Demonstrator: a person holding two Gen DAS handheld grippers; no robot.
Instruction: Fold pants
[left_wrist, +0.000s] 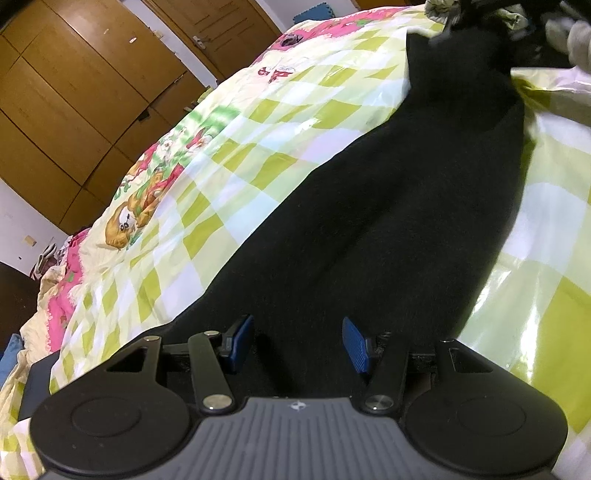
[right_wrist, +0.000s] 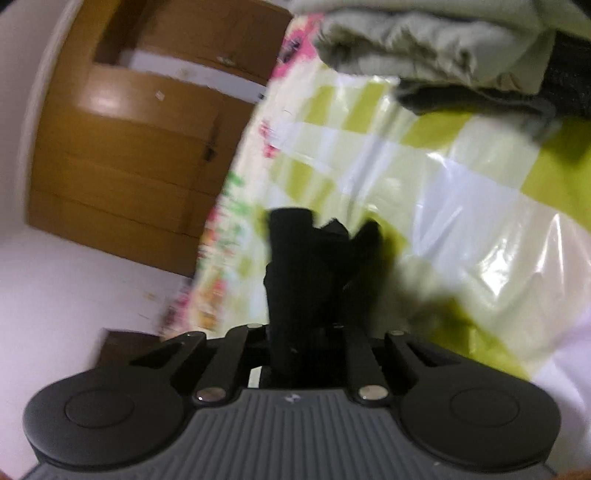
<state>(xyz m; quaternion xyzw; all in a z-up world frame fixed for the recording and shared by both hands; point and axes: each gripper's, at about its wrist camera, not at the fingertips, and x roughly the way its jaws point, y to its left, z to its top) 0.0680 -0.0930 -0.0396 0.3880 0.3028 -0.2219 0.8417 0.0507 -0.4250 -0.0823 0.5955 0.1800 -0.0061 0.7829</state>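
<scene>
Between the left jaws: black pants (left_wrist: 388, 206) — spread long over the checkered bedspread (left_wrist: 229, 147), running away from the pads toward the far end.
Left gripper (left_wrist: 301, 341): jaws stand apart, blue pads clear of the cloth on both sides, nothing pinched; it hangs just above the near end of the pants.
Right gripper (right_wrist: 306, 295): jaws closed on a bunched black fold of the pants (right_wrist: 314, 254), which sticks up past the fingertips — the view is blurred, so how deep the fold sits I cannot tell.
Beyond the right jaws: a heap of grey-green clothes (right_wrist: 424, 44) on the bedspread (right_wrist: 461, 192), near the held end.
Off to the left of both jaws: a wooden wardrobe (left_wrist: 74, 92).
Risk: the grip looks bunched and narrow, so I judge one layer could slip free on lifting and skew the fold.
Risk: with the near end unheld, a pull could drag the whole garment over the glossy cover.
</scene>
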